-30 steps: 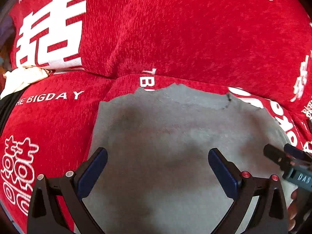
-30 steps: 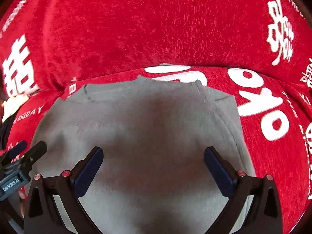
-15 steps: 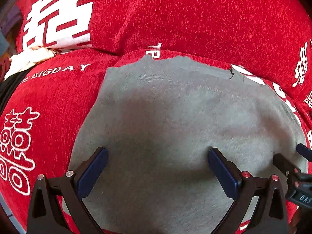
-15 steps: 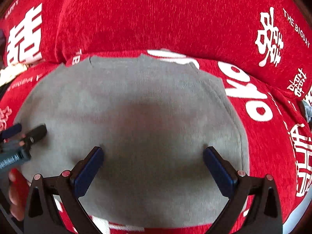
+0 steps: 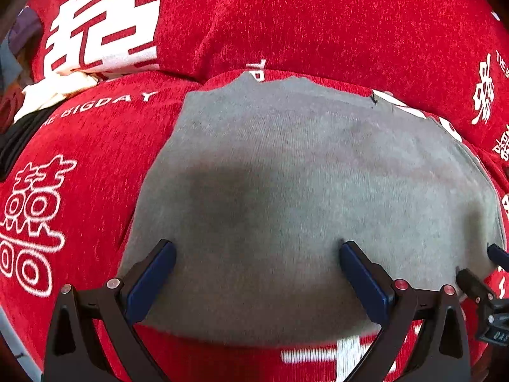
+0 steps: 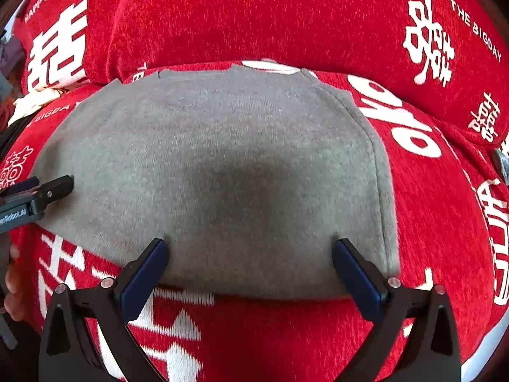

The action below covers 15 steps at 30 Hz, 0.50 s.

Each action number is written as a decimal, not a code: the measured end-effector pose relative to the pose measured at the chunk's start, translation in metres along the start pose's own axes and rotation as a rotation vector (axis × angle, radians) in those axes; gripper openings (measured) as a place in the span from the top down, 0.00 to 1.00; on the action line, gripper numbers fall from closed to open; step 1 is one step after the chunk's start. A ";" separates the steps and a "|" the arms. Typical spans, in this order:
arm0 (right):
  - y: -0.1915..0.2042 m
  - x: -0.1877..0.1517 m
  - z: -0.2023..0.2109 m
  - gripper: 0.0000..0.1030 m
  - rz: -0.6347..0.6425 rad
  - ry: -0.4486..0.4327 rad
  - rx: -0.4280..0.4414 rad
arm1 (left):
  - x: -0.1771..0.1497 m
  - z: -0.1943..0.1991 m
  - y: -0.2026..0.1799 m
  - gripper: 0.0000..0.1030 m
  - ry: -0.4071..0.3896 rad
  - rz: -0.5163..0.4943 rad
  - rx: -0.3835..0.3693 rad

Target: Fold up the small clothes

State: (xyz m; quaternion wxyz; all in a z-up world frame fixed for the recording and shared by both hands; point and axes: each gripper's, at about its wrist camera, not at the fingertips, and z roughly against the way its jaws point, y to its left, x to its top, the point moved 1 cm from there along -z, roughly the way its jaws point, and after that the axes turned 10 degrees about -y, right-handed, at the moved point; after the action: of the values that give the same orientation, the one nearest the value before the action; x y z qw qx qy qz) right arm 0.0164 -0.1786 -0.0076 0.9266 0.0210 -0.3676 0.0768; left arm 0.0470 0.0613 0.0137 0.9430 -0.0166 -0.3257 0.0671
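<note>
A small grey garment (image 5: 302,191) (image 6: 222,165) lies spread flat on a red cover with white lettering. My left gripper (image 5: 257,254) hangs open over the garment's near part, nothing between its fingers. My right gripper (image 6: 249,251) is open too, above the near edge of the cloth. The right gripper's tips (image 5: 477,273) show at the far right of the left wrist view, and the left gripper's tips (image 6: 47,191) show at the left of the right wrist view, at the garment's left side.
The red cover (image 5: 79,159) (image 6: 445,222) runs over a raised cushion at the back (image 5: 286,16). A cream cloth (image 5: 54,89) and dark items lie at the far left. A hand (image 6: 12,280) shows at the lower left edge.
Both grippers have drawn back toward me and risen, so more of the grey garment and its near edge are in view. Both stayed open.
</note>
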 end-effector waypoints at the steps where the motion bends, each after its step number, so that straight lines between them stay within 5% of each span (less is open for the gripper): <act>1: -0.001 0.003 0.001 0.00 -0.006 0.006 0.001 | 0.000 0.003 0.001 0.00 0.003 0.000 -0.007; 8: -0.005 0.069 -0.017 0.00 -0.018 -0.050 -0.027 | 0.052 -0.009 -0.009 0.00 -0.028 0.026 -0.023; 15: -0.013 0.109 -0.096 0.00 -0.061 0.079 -0.070 | 0.085 -0.078 -0.033 0.00 0.118 -0.003 0.042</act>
State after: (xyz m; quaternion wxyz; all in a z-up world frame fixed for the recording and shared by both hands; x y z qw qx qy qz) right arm 0.1620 -0.1686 -0.0025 0.9425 -0.0033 -0.3323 0.0367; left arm 0.1649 0.0411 0.0065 0.9608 -0.0002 -0.2681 0.0713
